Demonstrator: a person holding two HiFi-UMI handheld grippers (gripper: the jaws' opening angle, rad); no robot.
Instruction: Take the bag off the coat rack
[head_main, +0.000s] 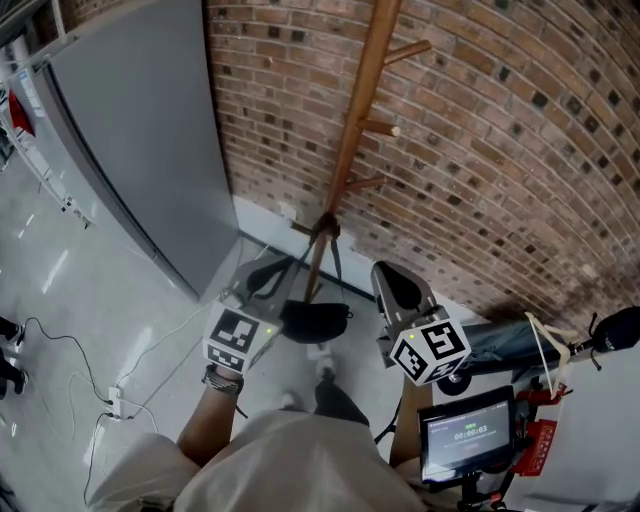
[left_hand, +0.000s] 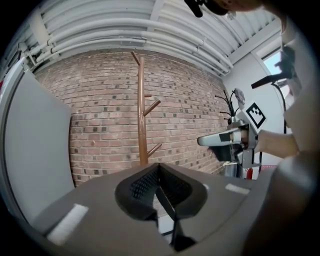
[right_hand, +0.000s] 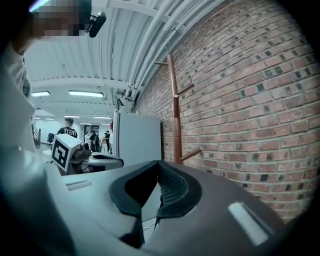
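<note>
One black bag (head_main: 315, 322) hangs low on one wooden coat rack (head_main: 355, 130) against brick. Two grippers flank it: left gripper (head_main: 260, 288) clenched on its strap (head_main: 290, 265), right gripper (head_main: 395, 285) clenched empty.

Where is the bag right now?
Head view, centre: the bag hangs low on the coat rack, just ahead of the person, between the left gripper and the right gripper.

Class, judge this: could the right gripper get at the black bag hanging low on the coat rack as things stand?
Probably yes: the bag hangs just beside the right gripper with nothing between them, though its jaws are shut.
</note>
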